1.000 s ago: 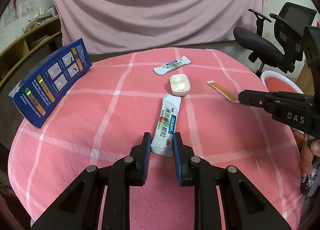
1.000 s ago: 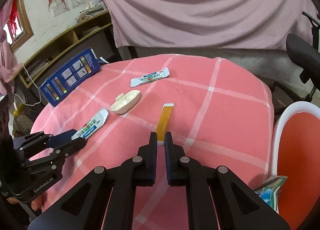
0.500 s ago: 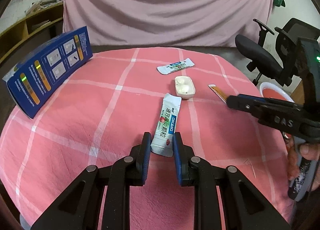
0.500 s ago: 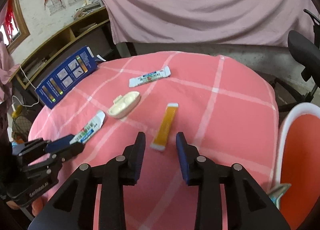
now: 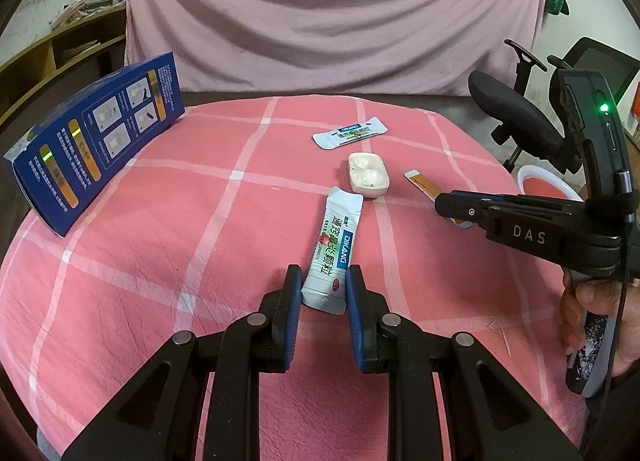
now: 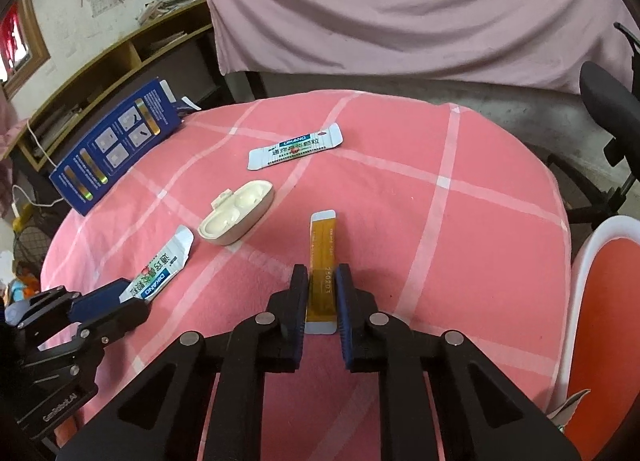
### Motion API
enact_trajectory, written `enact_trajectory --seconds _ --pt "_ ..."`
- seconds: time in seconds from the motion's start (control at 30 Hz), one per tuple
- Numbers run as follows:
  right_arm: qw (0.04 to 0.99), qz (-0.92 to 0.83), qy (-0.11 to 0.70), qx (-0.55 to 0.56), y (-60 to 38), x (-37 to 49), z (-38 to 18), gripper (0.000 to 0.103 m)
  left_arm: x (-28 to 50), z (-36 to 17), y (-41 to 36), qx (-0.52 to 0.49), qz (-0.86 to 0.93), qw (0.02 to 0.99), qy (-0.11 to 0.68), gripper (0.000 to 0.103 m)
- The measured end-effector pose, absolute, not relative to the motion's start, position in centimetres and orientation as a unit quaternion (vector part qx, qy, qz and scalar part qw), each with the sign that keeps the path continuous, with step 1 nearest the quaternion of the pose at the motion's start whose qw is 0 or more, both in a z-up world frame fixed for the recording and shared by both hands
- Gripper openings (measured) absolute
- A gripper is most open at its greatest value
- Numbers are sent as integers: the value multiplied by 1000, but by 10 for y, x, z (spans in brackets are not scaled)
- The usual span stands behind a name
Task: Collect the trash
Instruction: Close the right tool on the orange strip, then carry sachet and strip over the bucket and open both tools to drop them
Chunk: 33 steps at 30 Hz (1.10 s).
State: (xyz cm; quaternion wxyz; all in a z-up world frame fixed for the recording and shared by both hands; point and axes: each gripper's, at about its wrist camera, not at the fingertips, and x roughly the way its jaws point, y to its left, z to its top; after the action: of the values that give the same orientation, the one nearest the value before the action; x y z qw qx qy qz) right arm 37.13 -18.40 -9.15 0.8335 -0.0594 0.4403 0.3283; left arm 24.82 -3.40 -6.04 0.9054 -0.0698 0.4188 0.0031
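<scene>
Surface (image 5: 160, 261) under pink checked cloth carries my trash. Blue box (image 5: 96, 149) at 10 o'clock, untouched. Left gripper (image 5: 320, 281) fingers clamped on white sachet (image 5: 334, 245), ready to lift. Right gripper (image 6: 322, 285) fingers closing on orange strip (image 6: 322, 257) lying between them, at surface's 3 o'clock edge.

A round table (image 6: 460, 165) under a pink cloth with white checks fills the middle of both views. Behind it a pink sheet (image 5: 320, 21) hangs in folds across the wall. At the upper left of the frame stands a wooden shelf unit (image 6: 120, 57) with stacked papers, beside a window frame (image 6: 28, 41). A black office chair (image 5: 520, 113) stands at the right.
</scene>
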Motion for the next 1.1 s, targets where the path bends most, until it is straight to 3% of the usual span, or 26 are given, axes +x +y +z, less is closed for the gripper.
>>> enact_trajectory --seconds 0.3,1.1 --pt "862 330 378 -70 -199 337 -71 12 242 -51 -48 -56 -20 918 392 18" --pt "956 286 45 51 -311 273 14 12 227 69 -124 -25 -79 988 130 18"
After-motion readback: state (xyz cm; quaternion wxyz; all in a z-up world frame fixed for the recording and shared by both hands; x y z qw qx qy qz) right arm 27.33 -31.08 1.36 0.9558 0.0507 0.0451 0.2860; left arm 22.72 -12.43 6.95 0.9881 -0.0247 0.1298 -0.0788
